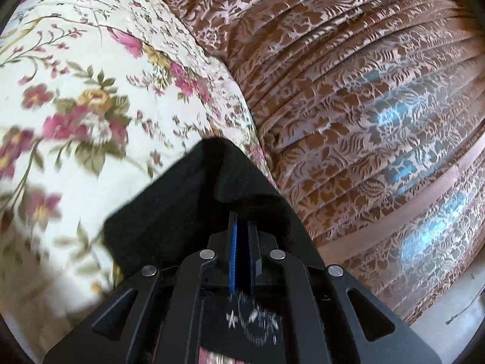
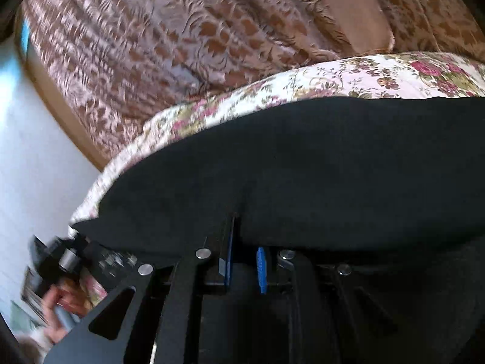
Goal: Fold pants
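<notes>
Matt black cloth pants (image 2: 303,157); quilted floral bedspread (image 1: 91,91); glossy brocade curtain (image 1: 363,91)

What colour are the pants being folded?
Plain black pants, seen best in the right wrist view, lying on the floral bedspread.

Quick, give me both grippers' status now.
Left gripper: shut on the black pants, pinching a fold of fabric.
Right gripper: blue pads slightly apart, fingertips buried in the black pants; grip cannot be told.
</notes>
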`<state>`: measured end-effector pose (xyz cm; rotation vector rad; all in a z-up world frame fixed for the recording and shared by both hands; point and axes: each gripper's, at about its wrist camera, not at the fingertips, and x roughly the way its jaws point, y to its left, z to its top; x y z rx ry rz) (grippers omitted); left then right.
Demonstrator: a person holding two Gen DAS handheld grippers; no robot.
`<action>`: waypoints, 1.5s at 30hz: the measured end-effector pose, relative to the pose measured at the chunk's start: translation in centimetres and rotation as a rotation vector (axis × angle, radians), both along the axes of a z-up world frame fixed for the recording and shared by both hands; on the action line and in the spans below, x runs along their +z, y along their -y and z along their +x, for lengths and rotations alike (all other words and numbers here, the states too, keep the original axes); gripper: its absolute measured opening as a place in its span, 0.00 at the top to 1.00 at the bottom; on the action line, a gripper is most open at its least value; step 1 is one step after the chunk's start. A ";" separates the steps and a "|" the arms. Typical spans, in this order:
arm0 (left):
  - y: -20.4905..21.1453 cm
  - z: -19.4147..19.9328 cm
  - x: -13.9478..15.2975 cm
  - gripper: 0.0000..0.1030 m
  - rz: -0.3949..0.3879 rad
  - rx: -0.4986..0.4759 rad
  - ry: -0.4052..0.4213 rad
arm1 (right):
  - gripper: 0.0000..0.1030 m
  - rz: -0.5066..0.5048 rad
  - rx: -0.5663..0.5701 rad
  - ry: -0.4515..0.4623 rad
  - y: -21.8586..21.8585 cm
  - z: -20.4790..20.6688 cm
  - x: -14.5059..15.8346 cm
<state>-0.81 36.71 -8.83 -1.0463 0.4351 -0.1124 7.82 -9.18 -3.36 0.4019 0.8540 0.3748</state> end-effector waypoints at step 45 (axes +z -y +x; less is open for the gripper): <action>-1.0 -0.4 1.9 0.94 -0.017 -0.030 -0.114 | 0.91 0.332 -0.050 -0.109 7.3 -7.2 0.5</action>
